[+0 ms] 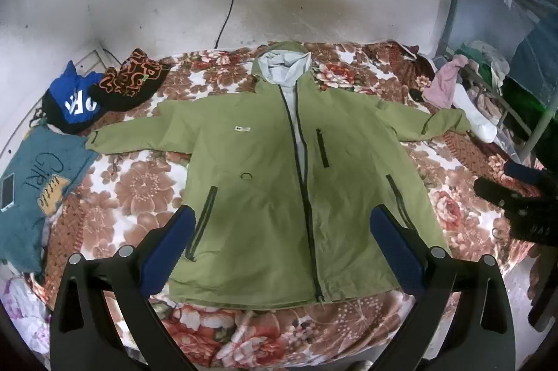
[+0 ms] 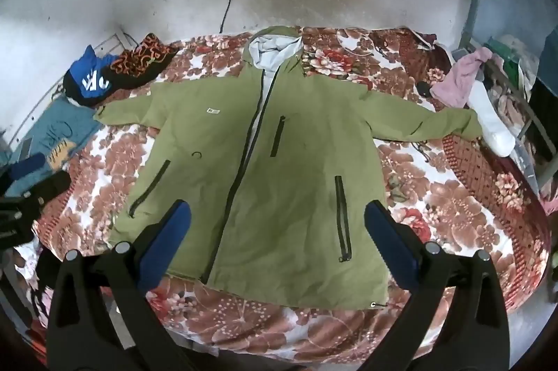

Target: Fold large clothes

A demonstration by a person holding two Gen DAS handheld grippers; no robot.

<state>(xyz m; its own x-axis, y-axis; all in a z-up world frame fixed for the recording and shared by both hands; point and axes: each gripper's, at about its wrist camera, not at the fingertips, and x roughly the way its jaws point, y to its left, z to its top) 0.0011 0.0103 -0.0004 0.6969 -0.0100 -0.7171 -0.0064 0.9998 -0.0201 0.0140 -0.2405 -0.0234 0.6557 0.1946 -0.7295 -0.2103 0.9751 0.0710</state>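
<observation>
A green hooded zip-front jacket (image 2: 279, 161) lies spread flat, sleeves out, on the floral-patterned bed (image 2: 453, 196); the right gripper (image 2: 277, 217) hovers above its hem, jaws wide apart.

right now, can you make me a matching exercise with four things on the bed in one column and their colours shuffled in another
Things:
1. hooded jacket
2. shirt with "GIRL" lettering
3. cloth by the bed's right edge
4. pads on the left gripper

Colours:
a. pink
b. dark blue
c. olive green
d. teal

Pairs: 1-c, 2-d, 3-a, 4-b
</observation>
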